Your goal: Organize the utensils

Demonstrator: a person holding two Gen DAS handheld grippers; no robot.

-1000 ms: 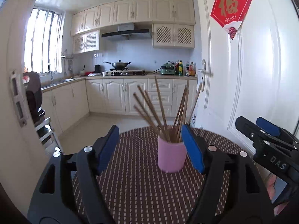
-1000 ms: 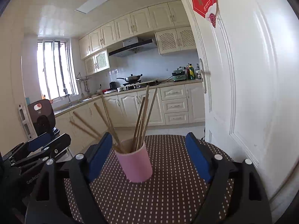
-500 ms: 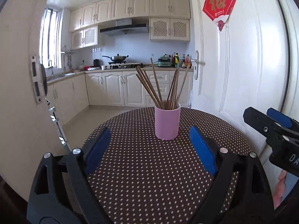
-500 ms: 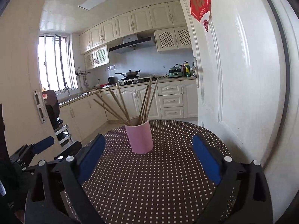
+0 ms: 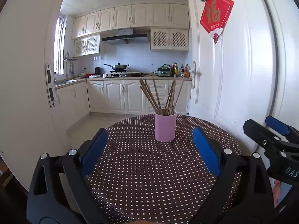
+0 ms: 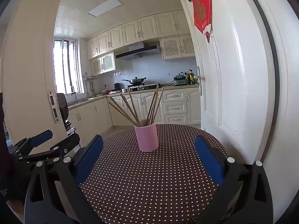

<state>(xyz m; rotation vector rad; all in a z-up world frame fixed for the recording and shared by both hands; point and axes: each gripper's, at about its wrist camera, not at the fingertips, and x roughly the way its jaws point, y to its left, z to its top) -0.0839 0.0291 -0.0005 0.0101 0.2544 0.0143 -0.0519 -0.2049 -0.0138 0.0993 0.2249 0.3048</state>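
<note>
On round tabletop [image 5: 149, 177] with brown white-dotted cloth: pink cylindrical cup [image 5: 165, 127], upright, toward far side, roughly centred. Holds bundle of brown wooden chopsticks [image 5: 158, 97], tips down inside the cup, upper ends fanned out left and right above the rim. Same cup [image 6: 147, 138] and chopsticks [image 6: 134, 106] in right wrist view, slightly left of centre.

Left gripper [image 5: 149, 145]: black frame, blue pads, spread wide, jaws just been opening, only bare cloth between them. Well short of the cup, no contact. Pads flank the cup in picture only, cup sits farther away.

Right gripper [image 6: 148, 153]: same build, also spread wide, jaws just been opening, no object between the pads. Apart from the cup, near side of tabletop.

Right gripper also seen at right edge of left wrist view [image 5: 274, 136]; left gripper at left edge of right wrist view [image 6: 46, 143]. Side by side, both aimed at the cup.

White panelled door [image 5: 243, 65] open on right, red diamond paper decoration [image 5: 215, 16] stuck on it. Behind: cream kitchen cabinets [image 5: 130, 16], wok on stove [image 5: 118, 67], window [image 6: 65, 67] at left.
</note>
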